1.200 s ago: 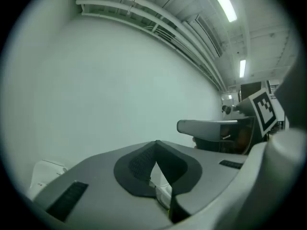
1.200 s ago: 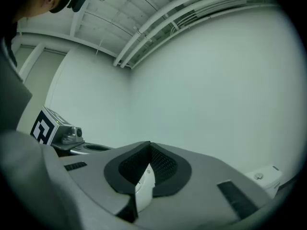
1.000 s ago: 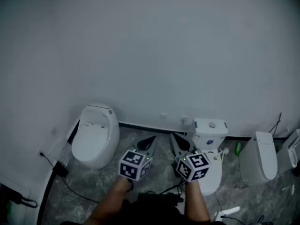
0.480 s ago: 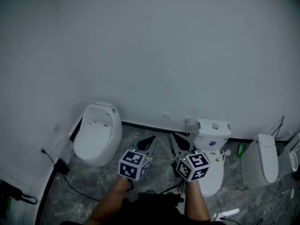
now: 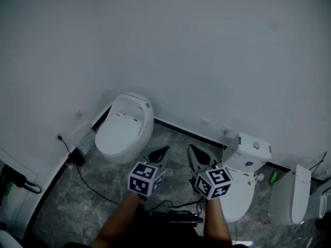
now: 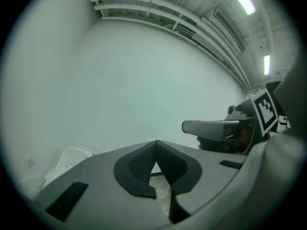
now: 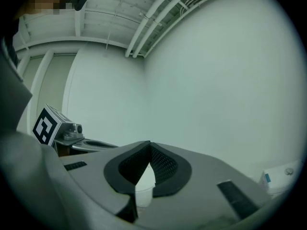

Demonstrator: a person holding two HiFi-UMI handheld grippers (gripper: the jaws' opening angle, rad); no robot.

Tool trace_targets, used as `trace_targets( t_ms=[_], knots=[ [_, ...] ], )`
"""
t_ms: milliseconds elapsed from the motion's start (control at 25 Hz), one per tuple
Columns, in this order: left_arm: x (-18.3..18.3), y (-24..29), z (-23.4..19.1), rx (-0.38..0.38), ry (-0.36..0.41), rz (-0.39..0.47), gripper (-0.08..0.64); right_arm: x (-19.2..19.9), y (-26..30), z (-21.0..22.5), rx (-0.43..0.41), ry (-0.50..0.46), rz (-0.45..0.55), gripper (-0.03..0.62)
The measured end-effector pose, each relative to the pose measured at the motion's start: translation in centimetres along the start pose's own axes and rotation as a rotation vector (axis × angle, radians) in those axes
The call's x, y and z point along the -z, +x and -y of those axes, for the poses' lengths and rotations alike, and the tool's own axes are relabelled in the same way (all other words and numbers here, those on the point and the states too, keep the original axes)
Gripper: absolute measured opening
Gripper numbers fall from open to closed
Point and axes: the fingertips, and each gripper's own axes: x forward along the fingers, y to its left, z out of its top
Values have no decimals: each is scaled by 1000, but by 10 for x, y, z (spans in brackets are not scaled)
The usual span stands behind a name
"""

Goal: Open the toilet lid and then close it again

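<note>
Pale grey wall and dark marbled floor (image 5: 170,138) fill the room, and no worktop is here; several toilets stand along the foot of the wall.

Both tools hang side by side above the floor, held by bare forearms at the near edge of the head view. The left hand-held gripper (image 5: 162,152) has its jaws pressed together, the dark pads meeting at the tip with nothing between them. The right hand-held gripper (image 5: 192,150) is pressed together in the same way and is also empty. Neither touches anything.

Just beyond the left one, to the far left, stands a rounded white toilet (image 5: 144,119) with its lid (image 5: 118,135) lying flat and closed. To the right, near the right hand-held gripper, is a second toilet (image 5: 235,200) with a cistern (image 5: 253,148). A third toilet (image 5: 289,195) is further right. I cannot say for sure which one is meant, but the left one sits more in the middle of the head view. A black cable (image 5: 90,185) runs over the floor at the left.

The task looks not yet begun. Such a lid is probably light, stiff plastic, smooth and slippery, hinged at the wall side. I would take it at the near front edge, with a jaw hooked under the lip, and lower it slowly so that it does not slam.
</note>
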Motion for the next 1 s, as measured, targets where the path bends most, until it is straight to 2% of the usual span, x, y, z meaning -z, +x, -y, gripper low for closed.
trace_targets(
  t_ms=[400, 760, 1000],
  knots=[
    [31, -75, -116, -263, -84, -12, 8, 20, 85, -87, -213, -32, -77, 10],
    [44, -144, -214, -376, -121, 0, 8, 24, 170, -169, -297, -83, -98, 10],
    [55, -178, -263, -409, -132, -9, 8, 24, 212, -216, -326, -106, -95, 11]
  ],
)
